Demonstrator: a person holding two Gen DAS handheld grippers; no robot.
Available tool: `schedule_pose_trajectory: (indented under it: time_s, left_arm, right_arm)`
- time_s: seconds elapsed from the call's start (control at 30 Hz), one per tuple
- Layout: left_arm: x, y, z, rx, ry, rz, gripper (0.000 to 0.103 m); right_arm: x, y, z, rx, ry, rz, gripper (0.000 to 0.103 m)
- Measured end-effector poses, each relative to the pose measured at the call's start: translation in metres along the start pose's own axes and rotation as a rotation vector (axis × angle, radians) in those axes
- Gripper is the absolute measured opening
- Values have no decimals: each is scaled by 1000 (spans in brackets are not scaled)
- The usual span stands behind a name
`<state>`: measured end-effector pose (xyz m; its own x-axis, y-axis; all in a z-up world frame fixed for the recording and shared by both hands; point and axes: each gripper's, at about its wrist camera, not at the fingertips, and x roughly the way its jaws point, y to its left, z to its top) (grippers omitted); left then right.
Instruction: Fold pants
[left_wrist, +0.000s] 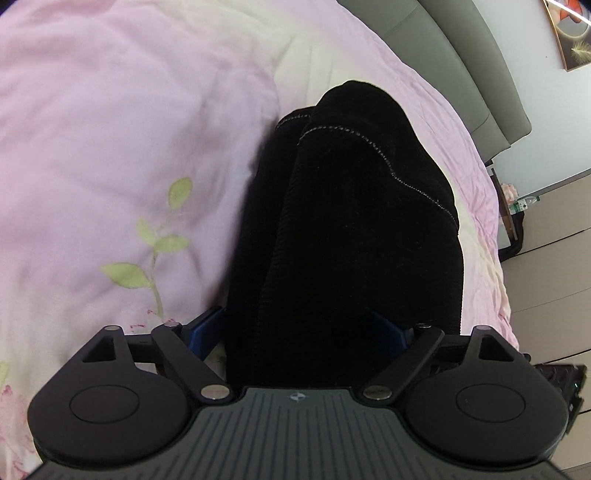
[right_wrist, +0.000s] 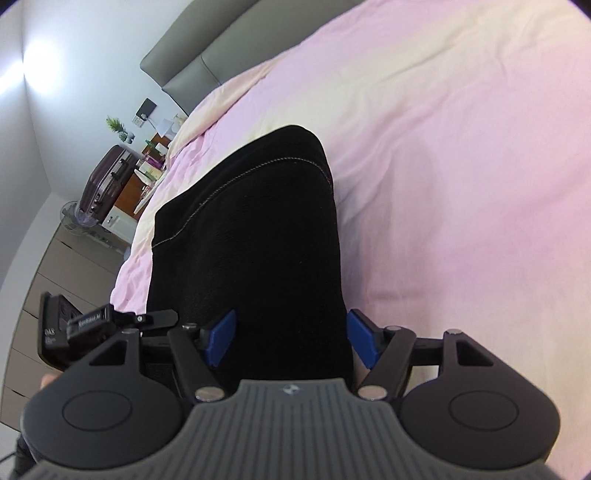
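Black pants (left_wrist: 351, 229) with pale contrast stitching hang over a pink bed cover. In the left wrist view they run from between my blue fingers (left_wrist: 207, 328) up the middle of the frame. My left gripper (left_wrist: 299, 332) is shut on a bunched part of the pants; most of its fingers are hidden by the cloth. In the right wrist view the pants (right_wrist: 255, 236) again fill the middle. My right gripper (right_wrist: 291, 336) holds the pants between its blue pads (right_wrist: 360, 339), with the fabric filling the gap.
The pink and cream quilt (left_wrist: 110, 129) with a green leaf print covers the bed. A grey padded headboard (right_wrist: 207, 55) is behind. A purple suitcase (right_wrist: 107, 181), a fan and a cluttered nightstand stand beside the bed. Wooden floor (left_wrist: 554, 258) lies past the bed edge.
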<state>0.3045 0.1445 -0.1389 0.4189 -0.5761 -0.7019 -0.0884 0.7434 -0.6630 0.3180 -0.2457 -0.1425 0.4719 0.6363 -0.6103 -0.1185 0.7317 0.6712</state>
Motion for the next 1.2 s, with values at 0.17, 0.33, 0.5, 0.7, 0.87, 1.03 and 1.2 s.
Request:
schedule_pose_trajectory:
  time_s: [0.17, 0.33, 0.5, 0.7, 0.87, 1.03, 1.2]
  left_arm:
    - [8, 18, -1, -51, 52, -88, 103]
    - [13, 31, -13, -87, 87, -157, 103]
    - [22, 27, -14, -91, 121, -168, 103]
    - [24, 23, -17, -81, 94, -167, 103]
    - [9, 13, -23, -43, 59, -168, 95]
    - [-20, -9, -35, -13, 34, -206, 89]
    - [-41, -38, -64, 19, 49, -251, 88]
  right_arm:
    - [22, -20, 22, 90, 90, 81, 78]
    - [49, -35, 32, 153, 203, 156, 94]
    - [78, -45, 33, 239, 279, 263, 98]
    - [83, -26, 29, 174, 261, 251, 87]
    - [66, -21, 24, 183, 226, 238, 74]
    - [31, -6, 25, 192, 190, 270, 70]
    - [-28, 7, 18, 170, 163, 282, 70]
